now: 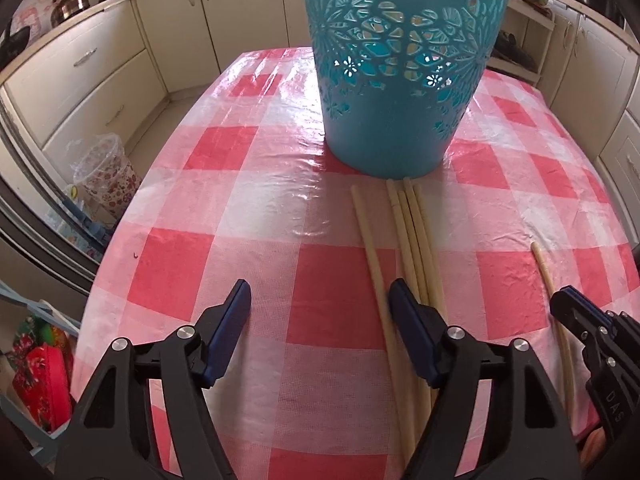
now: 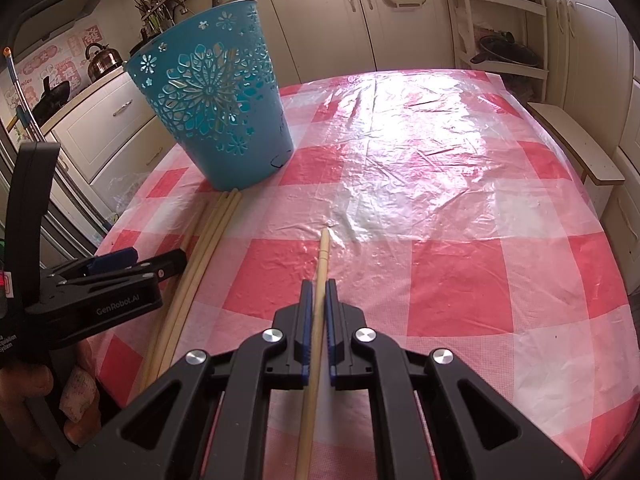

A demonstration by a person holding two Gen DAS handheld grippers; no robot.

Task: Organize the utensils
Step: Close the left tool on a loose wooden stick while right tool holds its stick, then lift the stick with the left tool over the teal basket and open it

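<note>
Clearly 1 chopstick (image 2: 320,280) (right gripper (image 2: 319,296) clamped) points away.

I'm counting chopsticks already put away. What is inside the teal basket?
Through the cut-outs of the teal basket, only its teal inner wall and light show; no chopstick is visible. The solid lower part hides its floor, and neither camera looks into the open top.

The right gripper (image 2: 319,300) squeezes one long pale wooden chopstick (image 2: 322,254). More pale chopsticks (image 2: 200,256) lie beside the tall blue plastic basket with flower holes (image 2: 212,108) on the red-and-white checked worktop (image 2: 460,240).
</note>
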